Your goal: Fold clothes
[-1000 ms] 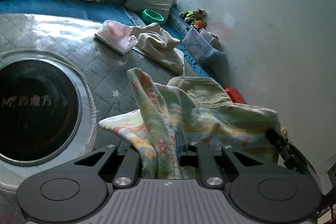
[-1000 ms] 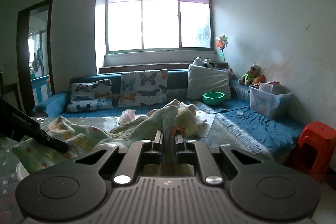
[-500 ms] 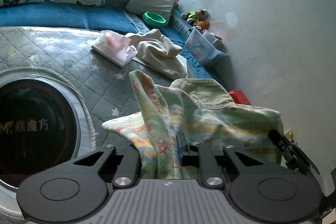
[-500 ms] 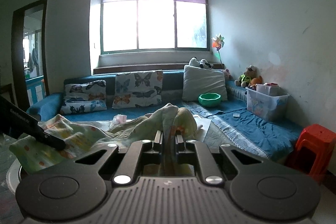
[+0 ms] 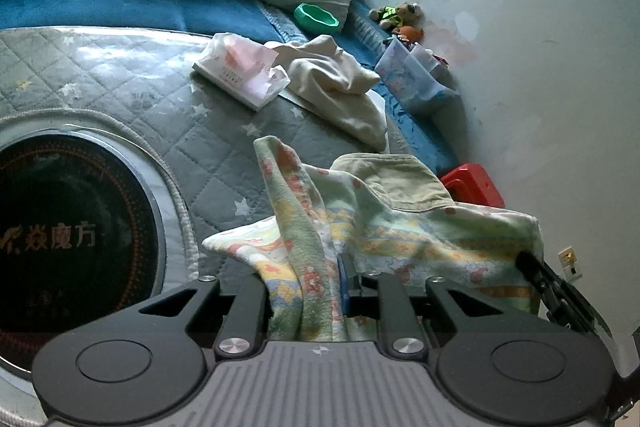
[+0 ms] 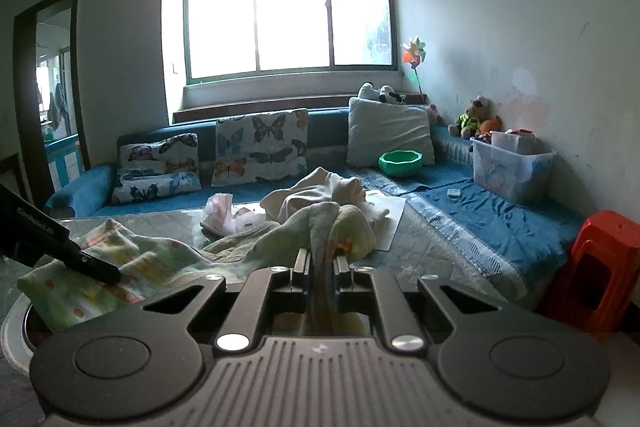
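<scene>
A pale green patterned garment hangs stretched between my two grippers above the quilted grey table. My left gripper is shut on one bunched edge of it. My right gripper is shut on another bunched edge; the garment spreads to the left in the right wrist view. The right gripper's finger shows at the right of the left wrist view, and the left gripper's finger at the left of the right wrist view. A cream garment lies crumpled farther back on the table.
A round black induction plate is set in the quilted table. A tissue pack lies beside the cream garment. Behind are a blue sofa with cushions, a green bowl, a clear storage box and a red stool.
The left wrist view has shifted slightly, and the table and sofa now sit a little lower in it. Both grippers still hold the garment as before.
</scene>
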Demonstrator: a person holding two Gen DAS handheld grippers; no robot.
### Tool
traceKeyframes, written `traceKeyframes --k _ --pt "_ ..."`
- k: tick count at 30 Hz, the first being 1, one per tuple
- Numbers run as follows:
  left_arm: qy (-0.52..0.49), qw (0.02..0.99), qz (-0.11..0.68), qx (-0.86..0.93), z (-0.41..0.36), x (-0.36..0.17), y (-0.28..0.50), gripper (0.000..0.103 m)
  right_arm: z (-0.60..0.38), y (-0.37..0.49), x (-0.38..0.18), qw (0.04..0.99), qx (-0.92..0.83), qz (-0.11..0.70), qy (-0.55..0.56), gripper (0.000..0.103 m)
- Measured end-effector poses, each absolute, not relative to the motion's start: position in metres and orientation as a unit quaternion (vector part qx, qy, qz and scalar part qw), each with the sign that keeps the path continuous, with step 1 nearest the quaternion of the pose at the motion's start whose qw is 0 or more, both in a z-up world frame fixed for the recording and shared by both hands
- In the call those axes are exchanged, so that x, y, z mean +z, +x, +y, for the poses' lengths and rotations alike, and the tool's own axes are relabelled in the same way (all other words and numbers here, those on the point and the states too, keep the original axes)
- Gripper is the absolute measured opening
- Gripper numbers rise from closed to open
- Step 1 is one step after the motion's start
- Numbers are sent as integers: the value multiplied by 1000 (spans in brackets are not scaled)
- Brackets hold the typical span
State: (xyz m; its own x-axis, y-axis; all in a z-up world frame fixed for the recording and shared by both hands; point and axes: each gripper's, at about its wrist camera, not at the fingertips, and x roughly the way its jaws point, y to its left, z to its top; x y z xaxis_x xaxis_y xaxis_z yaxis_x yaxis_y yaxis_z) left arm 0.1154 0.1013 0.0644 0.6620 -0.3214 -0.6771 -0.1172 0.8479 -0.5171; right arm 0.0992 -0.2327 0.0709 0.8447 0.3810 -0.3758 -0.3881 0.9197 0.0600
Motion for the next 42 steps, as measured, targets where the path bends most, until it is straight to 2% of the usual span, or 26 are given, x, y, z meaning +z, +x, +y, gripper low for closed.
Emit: traceKeyframes --k 31,42 --pt "-283 829 480 -52 99 1 108 19 -234 112 16 942 193 272 -21 9" --pt "-286 820 493 -46 102 -16 102 23 -237 121 -4 937 178 299 -20 10"
